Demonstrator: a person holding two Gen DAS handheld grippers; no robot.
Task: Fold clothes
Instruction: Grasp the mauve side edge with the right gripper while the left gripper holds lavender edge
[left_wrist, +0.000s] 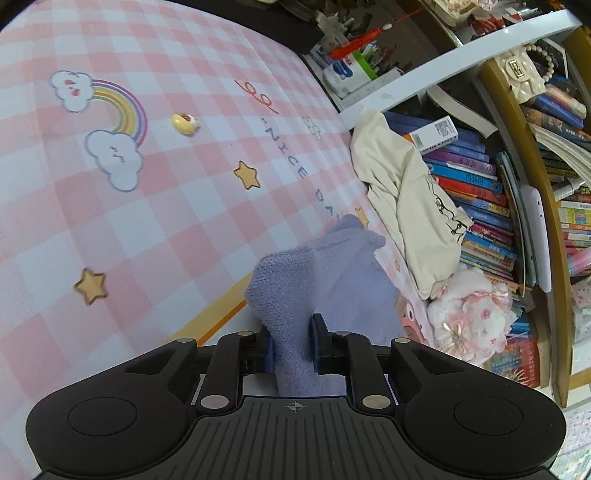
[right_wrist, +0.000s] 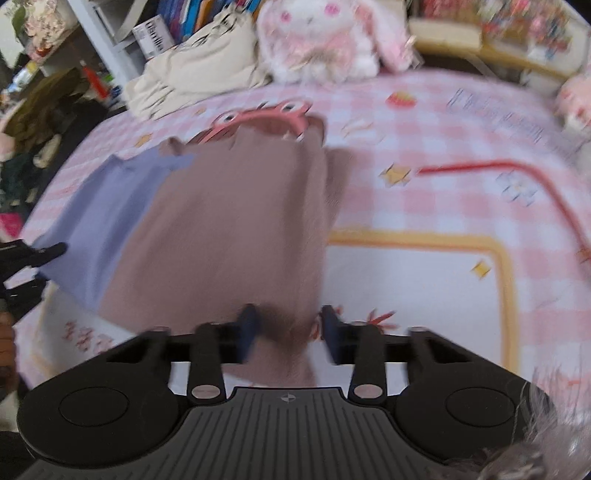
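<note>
Pink checked cloth (left_wrist: 155, 221) printed "NICE DAY", lilac garment (left_wrist: 325, 280) in left hand-held gripper (left_wrist: 293, 347)

We see a pink checked sheet (left_wrist: 155, 221) printed with a rainbow (left_wrist: 122, 107) and stars. A small yellow toy (left_wrist: 184, 123) lies on it. Beside it stand stacked books (left_wrist: 480, 199), a white plush rabbit (left_wrist: 469, 314), and a cream quilted bag (left_wrist: 521, 74).

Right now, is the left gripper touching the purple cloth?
Touching. The left wrist view shows the purple cloth pinched between both pads of the left gripper, with no gap on either side.
</note>
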